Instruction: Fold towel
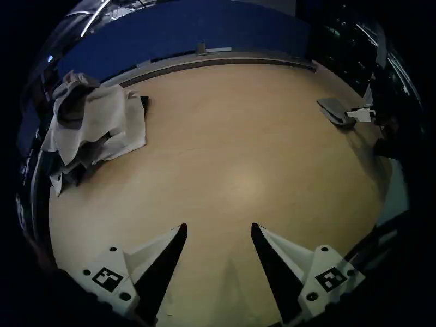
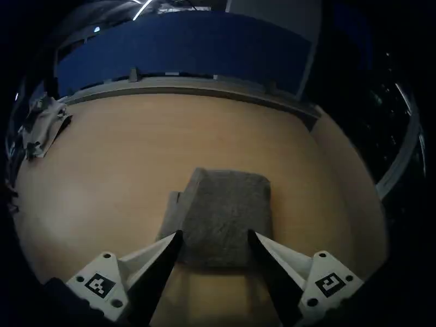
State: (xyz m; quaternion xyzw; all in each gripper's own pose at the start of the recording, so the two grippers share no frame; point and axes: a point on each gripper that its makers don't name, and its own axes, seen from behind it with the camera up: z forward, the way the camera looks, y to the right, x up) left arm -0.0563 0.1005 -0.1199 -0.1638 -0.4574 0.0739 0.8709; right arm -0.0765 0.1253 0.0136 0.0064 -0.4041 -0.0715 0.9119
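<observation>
Right, from my seat the folded towel point(image 2: 226, 218) is my reference: a grey, thick rectangle lying flat on the pale wooden tabletop point(image 2: 125, 158), with a looser flap showing along its left side. The right gripper point(image 2: 214, 233) sits at the towel's near edge, its jaws spread wide, one fingertip at each near corner. Nothing is pinched between them, and I cannot tell whether the tips actually touch the cloth. Beyond the towel a blue partition point(image 2: 191, 49) runs along the tabletop's far edge. Far to the towel's left, near that same edge, lies a crumpled pile of cloths point(image 2: 46, 122). In the left gripper view the towel point(image 1: 333, 108) shows small at the far right, with a white part of the right gripper just beside it. The left gripper point(image 1: 218, 226) hangs over bare wood well apart from the towel, its jaws wide open and holding nothing. The pile of cloths point(image 1: 92, 125) shows here too, light and dark pieces heaped together, well apart from the towel.
</observation>
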